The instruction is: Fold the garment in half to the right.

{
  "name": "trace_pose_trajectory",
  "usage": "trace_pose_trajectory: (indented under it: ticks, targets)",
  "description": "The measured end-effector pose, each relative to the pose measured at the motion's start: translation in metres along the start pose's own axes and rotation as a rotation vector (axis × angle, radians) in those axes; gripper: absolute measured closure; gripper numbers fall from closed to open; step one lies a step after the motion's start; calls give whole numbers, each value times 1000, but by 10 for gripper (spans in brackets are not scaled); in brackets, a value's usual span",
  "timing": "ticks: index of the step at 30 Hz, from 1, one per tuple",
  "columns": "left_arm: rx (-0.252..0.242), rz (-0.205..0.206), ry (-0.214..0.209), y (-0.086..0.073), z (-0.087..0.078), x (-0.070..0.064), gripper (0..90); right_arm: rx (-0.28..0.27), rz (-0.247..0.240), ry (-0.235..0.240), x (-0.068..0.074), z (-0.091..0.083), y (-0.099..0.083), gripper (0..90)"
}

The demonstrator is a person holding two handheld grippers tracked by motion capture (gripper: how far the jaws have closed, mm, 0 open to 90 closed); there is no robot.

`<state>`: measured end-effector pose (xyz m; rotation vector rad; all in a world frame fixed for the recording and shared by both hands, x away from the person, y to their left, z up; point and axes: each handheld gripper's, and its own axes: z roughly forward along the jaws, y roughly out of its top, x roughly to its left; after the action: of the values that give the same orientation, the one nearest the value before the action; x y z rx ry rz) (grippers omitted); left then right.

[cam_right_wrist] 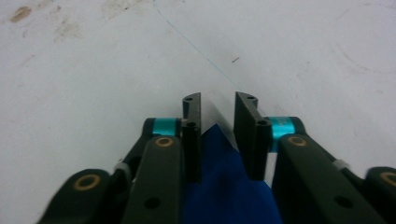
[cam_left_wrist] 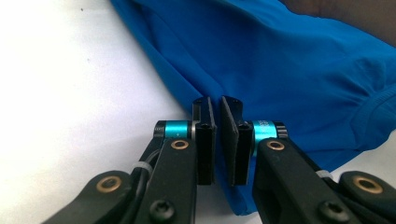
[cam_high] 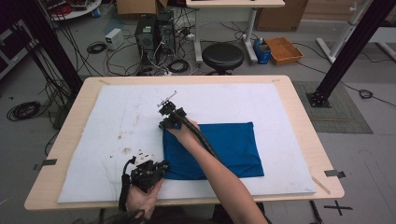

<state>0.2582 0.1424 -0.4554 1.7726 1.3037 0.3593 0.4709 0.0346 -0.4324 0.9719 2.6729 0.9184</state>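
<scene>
Your left tool [cam_high: 148, 171] sits nearest the camera in the high view, at the near left corner of the blue cloth [cam_high: 224, 147]. In the left gripper view its jaws stand almost together over the cloth's folded edge [cam_left_wrist: 187, 88]; a thin gap remains, and whether any fabric is caught in it cannot be told. Your right tool [cam_high: 169, 114] reaches across to the far left corner of the same cloth. In the right gripper view its jaws stand apart, released, with the cloth's pointed corner [cam_right_wrist: 224, 177] lying between them, not yet pinched. The cloth lies flat as a folded rectangle on the white mat [cam_high: 116, 121] covering the worktop [cam_high: 299, 107], right of centre. With one tool at each left-hand corner, you are probably placed to lift that edge evenly, so the fabric folds or opens without skewing. The right jaws would need to close on the corner first.
</scene>
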Motion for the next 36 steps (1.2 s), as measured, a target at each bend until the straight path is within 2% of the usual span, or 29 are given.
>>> trace_pose_trajectory:
  ticks: [3, 10, 13, 16, 21, 26, 28, 33, 36]
  targets:
    - [0, 3, 5, 0, 0, 0, 840, -7, -21, 2, -1, 0, 0, 857]
    - [-15, 3, 6, 0, -2, 0, 845, -51, -56, 1, 3, -9, 1, 876]
    - [-23, 4, 0, 1, -4, 1, 848, -75, -53, 14, 0, -16, 0, 876]
    - [-45, 19, -11, 4, -8, -2, 850, -107, -28, 38, -6, -27, -2, 876]
    - [-91, 50, -34, 11, -17, -13, 850, -166, 6, 69, -20, -50, -8, 876]
    - [-113, 89, -73, 21, -19, -29, 851, -219, 26, 101, -37, -75, -21, 876]
    - [-117, 102, -102, 26, -18, -38, 851, -229, 28, 110, -43, -85, -26, 876]
    - [-122, 147, -174, 40, -8, -67, 851, -269, 36, 123, -61, -112, -41, 878]
    - [-119, 158, -214, 46, 1, -82, 851, -287, 34, 124, -72, -128, -49, 879]
